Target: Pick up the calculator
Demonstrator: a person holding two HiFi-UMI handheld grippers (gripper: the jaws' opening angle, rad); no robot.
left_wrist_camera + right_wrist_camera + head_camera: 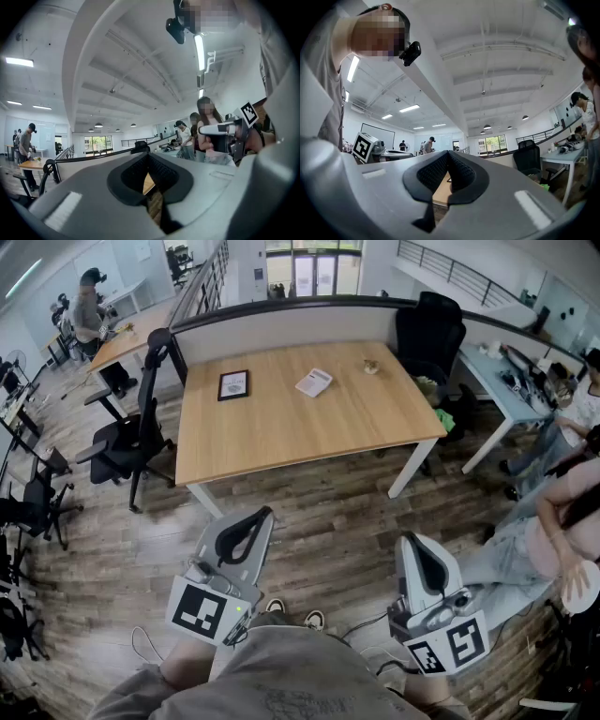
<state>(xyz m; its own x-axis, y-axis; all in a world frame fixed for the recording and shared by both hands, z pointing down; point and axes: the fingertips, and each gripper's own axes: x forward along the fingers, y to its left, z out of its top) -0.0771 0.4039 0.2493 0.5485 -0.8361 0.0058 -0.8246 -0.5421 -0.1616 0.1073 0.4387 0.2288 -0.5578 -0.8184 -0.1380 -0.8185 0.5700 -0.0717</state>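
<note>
From the head view, the person is standing back from a wooden table (pixel 281 427), holding the left gripper (pixel 266 515) and right gripper (pixel 411 541) low in front of them, both well short of the table edge. This is the only view where the calculator (pixel 314 382) is showing. It's lying flat on the far half of the table, between a dark-framed picture (pixel 232 385) and a small round thing (pixel 370 366). It's light-coloured, rectangular and sitting a bit skewed to the table edge; I can't make out the keys from here. A low partition (pixel 281 324) is running along the far side, a black office chair (pixel 131 442) is sitting off the left end, and the floor (pixel 328 512) is wood plank.

In the left gripper view, the left gripper (pixel 149 155) is pointing level with its jaws closed tip to tip and nothing between them. Only a sliver of the table is peeking through the bowed gap. It's catching what the head view isn't: the strip lights (pixel 200 47) on the ceiling, a person in a cap (pixel 27 150) far left, and people (pixel 206 129) standing on the right.

In the right gripper view, the right gripper (pixel 449 153) is doing the same, fully closed and empty, with a strip of tabletop showing in the gap. It's also picking up another black chair (pixel 529 161) and a white desk (pixel 562 157) off to the right.
</note>
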